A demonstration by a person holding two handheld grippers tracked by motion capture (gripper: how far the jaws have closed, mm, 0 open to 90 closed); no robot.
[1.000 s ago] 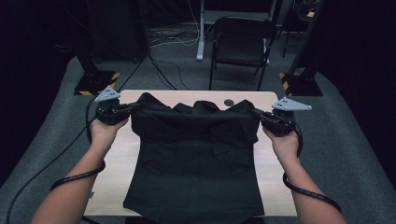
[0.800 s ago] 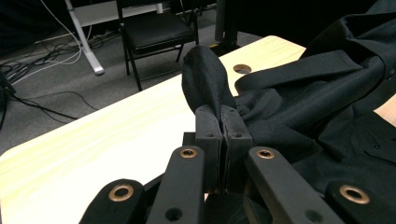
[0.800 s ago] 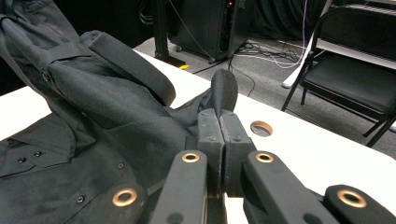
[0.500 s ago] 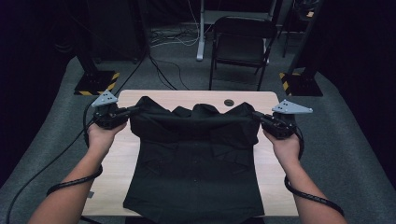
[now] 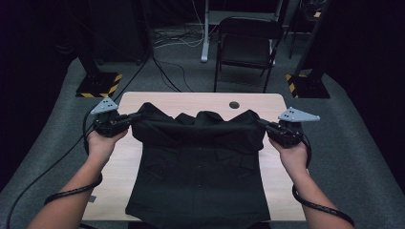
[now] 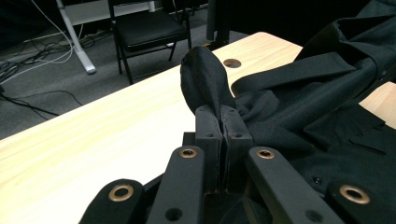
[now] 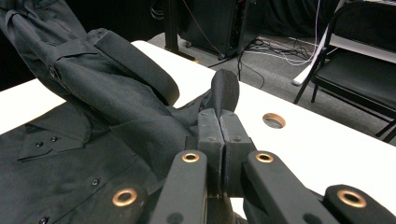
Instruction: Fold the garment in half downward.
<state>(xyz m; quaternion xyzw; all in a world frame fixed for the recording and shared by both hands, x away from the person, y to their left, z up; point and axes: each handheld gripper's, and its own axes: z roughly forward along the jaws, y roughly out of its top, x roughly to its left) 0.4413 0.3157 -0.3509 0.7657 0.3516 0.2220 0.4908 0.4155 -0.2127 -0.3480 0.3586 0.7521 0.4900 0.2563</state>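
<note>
Shirt (image 5: 198,176): black, flat on the table (image 5: 191,99); folded top edge now lies nearer the hole (image 5: 234,104).
Left claw (image 5: 130,117): clamped on shirt's left corner.
Right claw (image 5: 264,125): clamped on right corner.
Meaning: fold likely mid-course.
</note>
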